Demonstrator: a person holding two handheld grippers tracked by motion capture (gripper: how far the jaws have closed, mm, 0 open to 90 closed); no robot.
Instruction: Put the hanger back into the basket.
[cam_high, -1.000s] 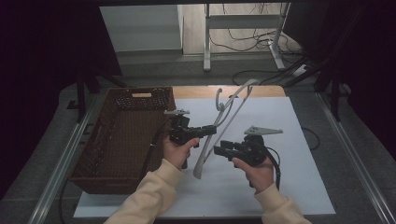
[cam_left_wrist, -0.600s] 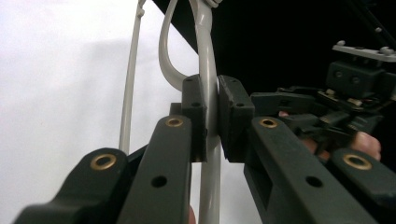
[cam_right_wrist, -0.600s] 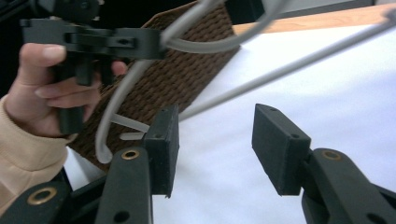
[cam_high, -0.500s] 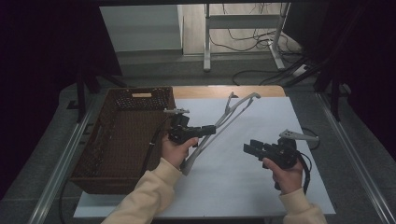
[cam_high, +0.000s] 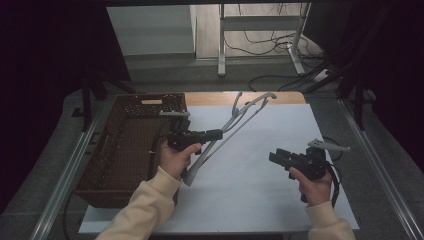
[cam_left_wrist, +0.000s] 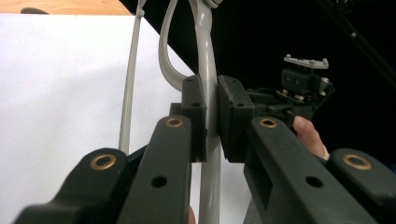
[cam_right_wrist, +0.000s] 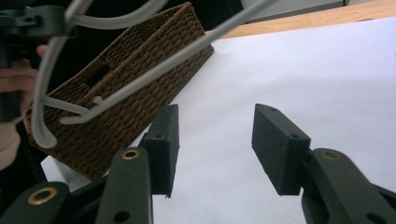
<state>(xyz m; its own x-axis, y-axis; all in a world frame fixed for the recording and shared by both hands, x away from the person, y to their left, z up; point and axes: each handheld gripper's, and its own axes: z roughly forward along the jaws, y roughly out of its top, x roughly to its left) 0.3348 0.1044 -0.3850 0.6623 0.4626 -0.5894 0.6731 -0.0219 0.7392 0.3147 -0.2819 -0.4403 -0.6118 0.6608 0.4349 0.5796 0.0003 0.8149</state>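
Left tongs (cam_left_wrist: 211, 123): you grip the grey hanger (cam_high: 235, 117) beside the wicker basket (cam_high: 125, 145) (lifted, tilted).
Right tongs (cam_right_wrist: 215, 149): yours gape, right of the basket.

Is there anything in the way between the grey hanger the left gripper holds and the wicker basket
Nothing visible. The left gripper is clamped on the grey hanger right beside the wicker basket, whose open top looks unobstructed.

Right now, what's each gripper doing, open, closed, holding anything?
Left gripper: shut on the grey hanger.
Right gripper: open, holding nothing.
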